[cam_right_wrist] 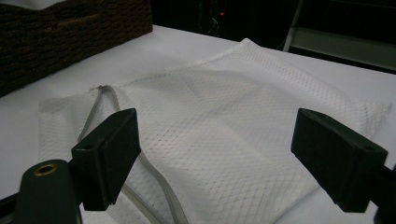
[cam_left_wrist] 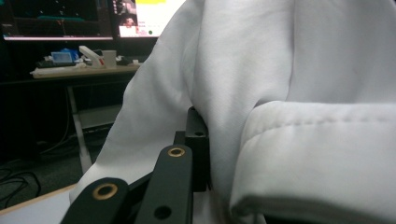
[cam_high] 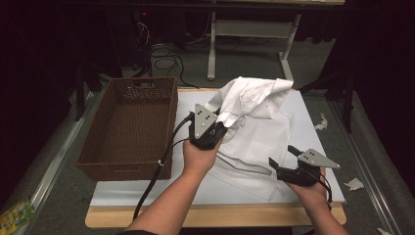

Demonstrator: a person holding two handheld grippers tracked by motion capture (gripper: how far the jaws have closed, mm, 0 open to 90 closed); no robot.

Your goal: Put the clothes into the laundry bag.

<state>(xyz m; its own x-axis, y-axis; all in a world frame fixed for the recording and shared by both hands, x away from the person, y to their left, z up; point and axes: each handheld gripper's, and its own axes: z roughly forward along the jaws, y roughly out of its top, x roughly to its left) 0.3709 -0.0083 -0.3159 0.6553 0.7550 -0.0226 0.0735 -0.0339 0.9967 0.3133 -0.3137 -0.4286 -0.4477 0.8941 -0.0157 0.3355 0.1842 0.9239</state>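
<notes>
A white garment (cam_high: pixel 252 96) hangs bunched above the table, and my left gripper (cam_high: pixel 216 128) is shut on a fold of it. In the left gripper view the white cloth (cam_left_wrist: pixel 280 93) drapes over the jaws of the left gripper (cam_left_wrist: pixel 210 140), with a stitched hem at the right. Under it a white mesh laundry bag (cam_high: pixel 254 147) lies flat on the white table top. My right gripper (cam_high: pixel 284 157) stands open at the bag's near right corner. In the right gripper view the mesh bag (cam_right_wrist: pixel 224 107) and its grey zipper (cam_right_wrist: pixel 154 182) lie between the spread jaws of the right gripper (cam_right_wrist: pixel 224 149), which touch nothing.
A brown wicker basket (cam_high: pixel 127 122) sits at the table's left; its wall (cam_right_wrist: pixel 56 32) is seen in the right gripper view. Scraps of white paper (cam_high: pixel 354 184) lie on the floor at the right. A table frame (cam_high: pixel 254 29) and cables stand beyond the far edge.
</notes>
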